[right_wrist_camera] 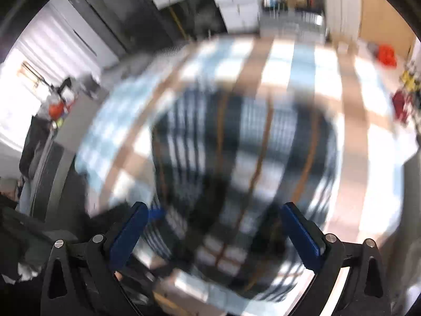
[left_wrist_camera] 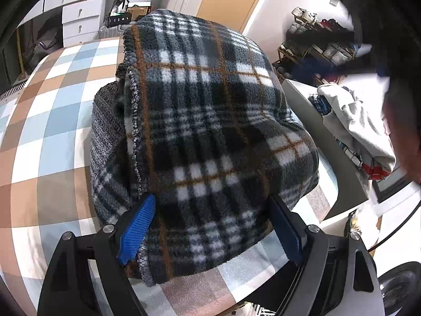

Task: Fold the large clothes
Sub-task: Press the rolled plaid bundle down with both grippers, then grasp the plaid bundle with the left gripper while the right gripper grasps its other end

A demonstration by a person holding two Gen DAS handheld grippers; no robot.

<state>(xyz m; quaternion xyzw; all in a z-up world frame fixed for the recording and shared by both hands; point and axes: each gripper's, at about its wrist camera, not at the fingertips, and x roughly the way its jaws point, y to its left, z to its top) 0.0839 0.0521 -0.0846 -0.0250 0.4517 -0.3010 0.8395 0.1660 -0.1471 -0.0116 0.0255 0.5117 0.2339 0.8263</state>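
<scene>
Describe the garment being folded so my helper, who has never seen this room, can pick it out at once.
Find the bed with the brown, blue and white checkered sheet; the plaid fleece garment lies bundled in its middle, between the spread fingers of the left gripper. Its dark navy and white plaid with thin orange lines and grey stitched edge sets it apart from the pale clothes pile on the side table.

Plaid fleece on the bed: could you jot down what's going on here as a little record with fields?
garment: plaid fleece, folded into a bundle
surface: checked bedsheet
left gripper: open, fingers either side of the fleece's near edge
right gripper: open, above the fleece; view blurred
nearby: clothes pile to the right, drawers beyond
</scene>
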